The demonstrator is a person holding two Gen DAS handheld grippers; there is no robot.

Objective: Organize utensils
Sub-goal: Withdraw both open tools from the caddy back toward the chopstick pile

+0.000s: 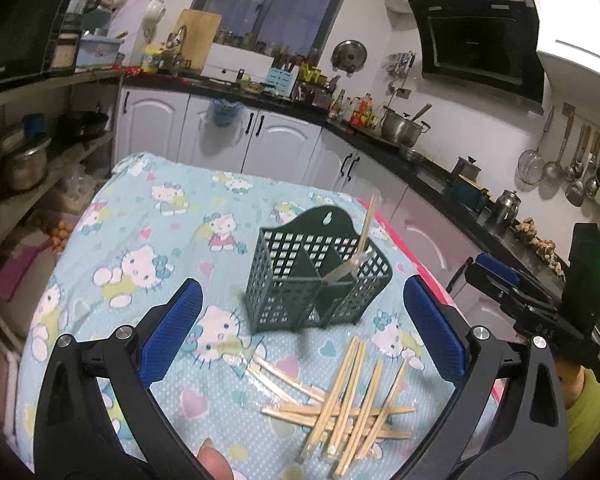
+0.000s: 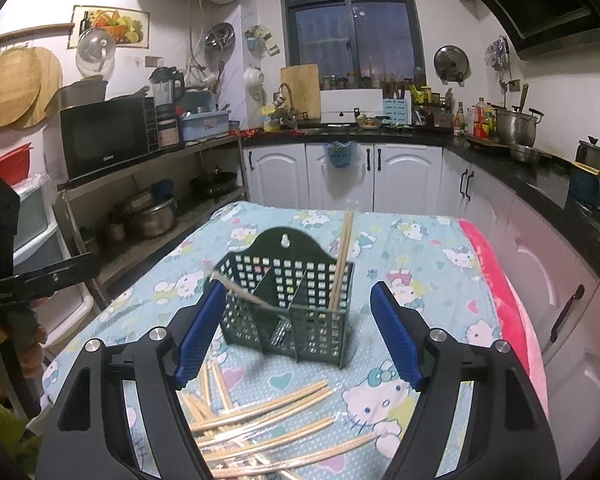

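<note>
A dark green slotted utensil basket (image 1: 318,276) (image 2: 296,300) stands upright on the cloth-covered table. Wooden chopsticks (image 1: 366,226) (image 2: 342,256) lean upright in its right compartment. One more chopstick (image 1: 342,270) (image 2: 240,292) shows blurred and tilted across the basket's top. Several loose chopsticks (image 1: 340,396) (image 2: 260,420) lie in a heap in front of the basket. My left gripper (image 1: 304,332) hangs open above the heap, nothing between its blue pads (image 1: 172,336). My right gripper (image 2: 300,336) is open just before the basket, also empty.
The Hello Kitty cloth (image 1: 140,248) covers the table, with a pink edge (image 2: 500,292) on the right. White cabinets and a black counter (image 2: 532,176) run behind and to the right. A shelf with pots (image 2: 152,216) stands left. A person's thumb (image 1: 214,460) shows at the bottom.
</note>
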